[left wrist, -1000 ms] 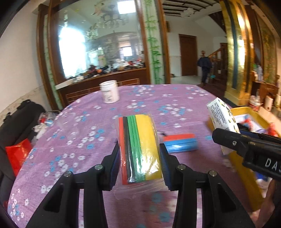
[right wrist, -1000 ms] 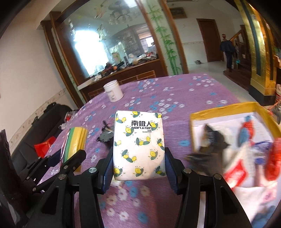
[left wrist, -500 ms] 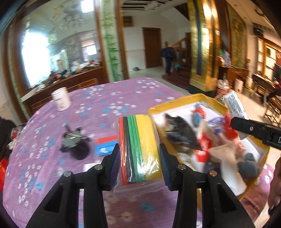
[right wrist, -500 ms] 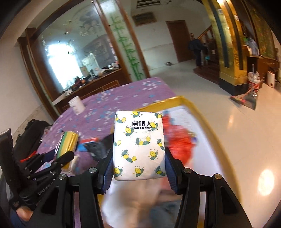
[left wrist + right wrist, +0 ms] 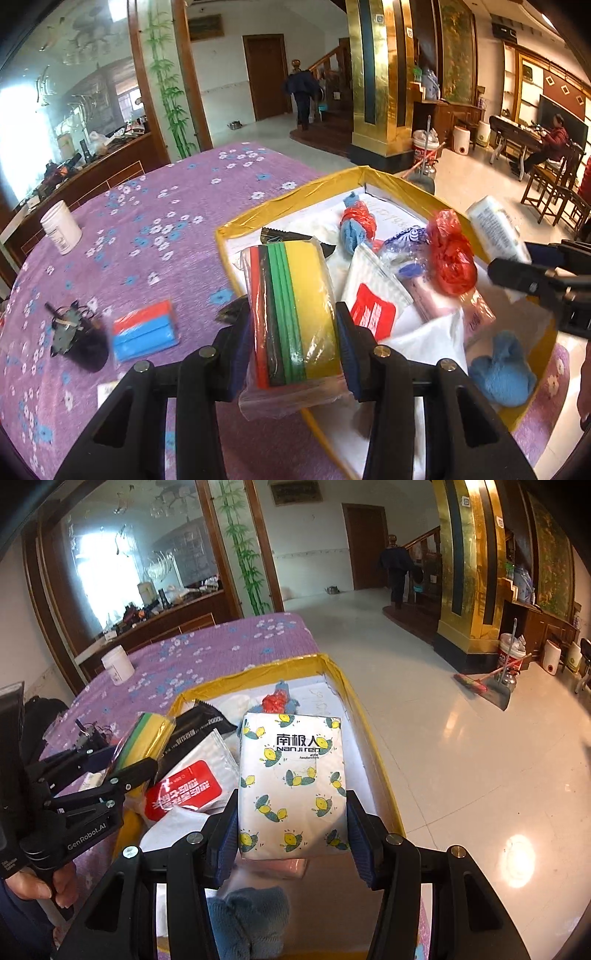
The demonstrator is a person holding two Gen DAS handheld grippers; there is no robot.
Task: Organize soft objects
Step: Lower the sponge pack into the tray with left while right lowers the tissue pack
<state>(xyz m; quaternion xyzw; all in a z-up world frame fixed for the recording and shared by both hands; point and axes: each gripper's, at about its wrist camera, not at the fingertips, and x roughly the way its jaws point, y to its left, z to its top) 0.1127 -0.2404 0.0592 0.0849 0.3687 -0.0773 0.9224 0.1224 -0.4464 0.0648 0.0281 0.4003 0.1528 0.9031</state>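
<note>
My left gripper (image 5: 291, 350) is shut on a clear bag of red, black, green and yellow foam sheets (image 5: 295, 310), held over the near-left part of the yellow-rimmed box (image 5: 288, 195). My right gripper (image 5: 291, 834) is shut on a white tissue pack with lemon prints (image 5: 291, 782), held above the same box (image 5: 336, 672). In the box lie a red-labelled white packet (image 5: 373, 295), a red plastic bag (image 5: 452, 258), a blue cloth (image 5: 502, 373) and a black pouch (image 5: 199, 727). In the right wrist view the left gripper (image 5: 122, 771) is at the left with the foam sheets (image 5: 147, 734).
On the purple flowered tablecloth (image 5: 155, 206) lie a red-and-blue block (image 5: 144, 328), a dark furry object (image 5: 77, 336) and a white jar (image 5: 61, 227). The box sits at the table's right edge, with tiled floor (image 5: 461, 738) beyond. A hand (image 5: 40, 886) grips the left tool.
Both grippers have swung right from over the tablecloth to over the yellow box, each still holding its object. The right gripper went further and now hangs above the box's contents.
</note>
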